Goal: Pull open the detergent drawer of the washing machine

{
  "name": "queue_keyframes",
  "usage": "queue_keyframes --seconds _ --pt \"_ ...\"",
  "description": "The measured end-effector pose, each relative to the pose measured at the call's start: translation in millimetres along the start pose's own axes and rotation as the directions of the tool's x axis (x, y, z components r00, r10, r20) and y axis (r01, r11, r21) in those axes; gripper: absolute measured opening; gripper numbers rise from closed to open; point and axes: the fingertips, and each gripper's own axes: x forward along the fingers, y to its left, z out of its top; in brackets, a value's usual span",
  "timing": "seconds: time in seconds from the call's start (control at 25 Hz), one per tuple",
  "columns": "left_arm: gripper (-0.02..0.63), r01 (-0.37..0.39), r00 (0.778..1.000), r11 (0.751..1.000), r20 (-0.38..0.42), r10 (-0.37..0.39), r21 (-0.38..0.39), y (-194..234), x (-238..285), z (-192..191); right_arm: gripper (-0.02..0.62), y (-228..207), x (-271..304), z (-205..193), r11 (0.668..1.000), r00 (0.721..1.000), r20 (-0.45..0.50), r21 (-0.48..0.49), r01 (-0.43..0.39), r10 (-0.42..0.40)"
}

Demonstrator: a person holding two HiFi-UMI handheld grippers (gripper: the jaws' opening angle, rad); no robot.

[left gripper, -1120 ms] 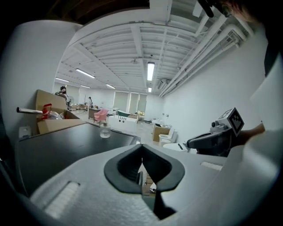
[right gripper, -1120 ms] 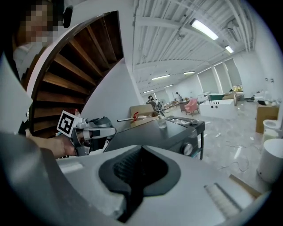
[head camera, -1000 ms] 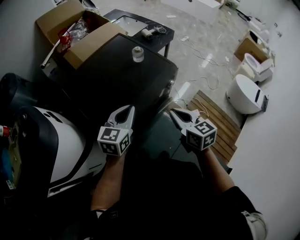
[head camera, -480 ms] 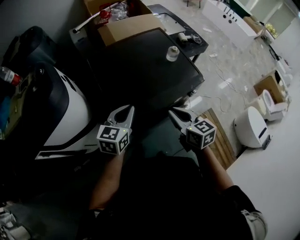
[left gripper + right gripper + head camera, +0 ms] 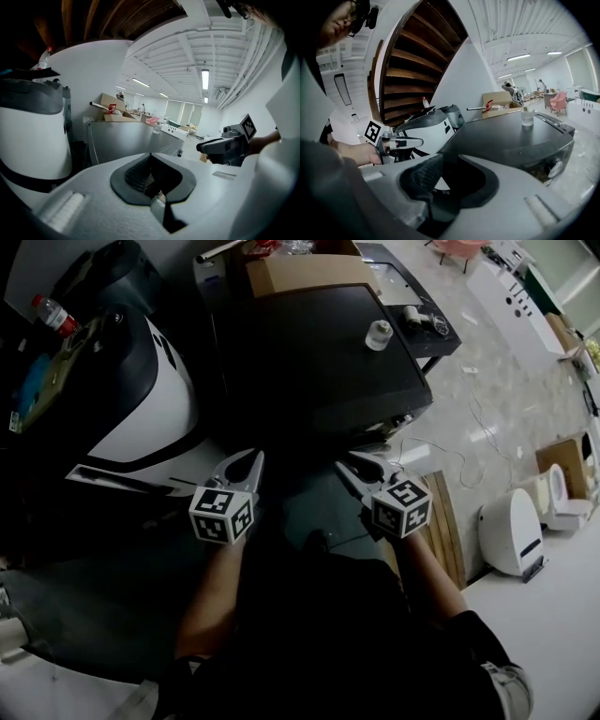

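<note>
The black-topped washing machine (image 5: 309,343) stands ahead of me, and its front panel with a round knob (image 5: 555,166) shows in the right gripper view. I cannot make out the detergent drawer. My left gripper (image 5: 246,461) is shut and empty, just short of the machine's near left corner. My right gripper (image 5: 354,468) hovers by the near front edge. Its jaws have just been opening and stand open with nothing between them. Each gripper shows in the other's view: the right gripper (image 5: 206,146) and the left gripper (image 5: 417,142).
A small glass jar (image 5: 378,334) stands on the machine top. A white and black rounded appliance (image 5: 131,390) sits to the left with a bottle (image 5: 56,313) behind it. A cardboard box (image 5: 300,273) is behind the machine. A wooden slat mat (image 5: 445,521) and cables lie on the floor to the right.
My view has swung left, so the washing machine and floor slid right and the white appliance came further in. Both grippers moved forward together, and the right jaws parted.
</note>
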Motion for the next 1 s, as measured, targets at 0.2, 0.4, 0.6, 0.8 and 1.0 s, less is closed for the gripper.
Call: queue_keyframes --seconds 0.2,0.4,0.6,0.8,1.0 --pt "0.011 -0.062 0.998 0.997 -0.011 0.061 -0.037 2.3 -13.9 -21.4 0.12 -6.0 2.5 -11.6 1.0 0.999 -0.022 -0.002 -0.031 0.031" --pt "0.014 -0.085 0.996 0.995 -0.02 0.084 -0.057 12.4 -10.4 -36.0 0.138 -9.8 20.6 -15.8 0.998 0.998 -0.037 -0.01 -0.056 0.055" --pt "0.125 -0.114 0.99 0.989 -0.089 0.106 -0.095 34.8 -3.3 -70.9 0.156 -9.5 50.1 -28.3 0.997 0.995 -0.07 -0.004 -0.076 0.075" --pt "0.155 -0.137 0.984 0.983 -0.129 0.122 -0.119 58.2 2.9 -95.1 0.184 -13.8 74.0 -37.6 0.997 0.992 -0.102 -0.006 -0.07 0.069" --pt "0.193 -0.136 0.981 0.982 -0.155 0.115 -0.128 83.2 15.0 -110.1 0.23 -27.1 103.8 -57.9 0.998 0.983 -0.175 -0.002 -0.057 0.056"
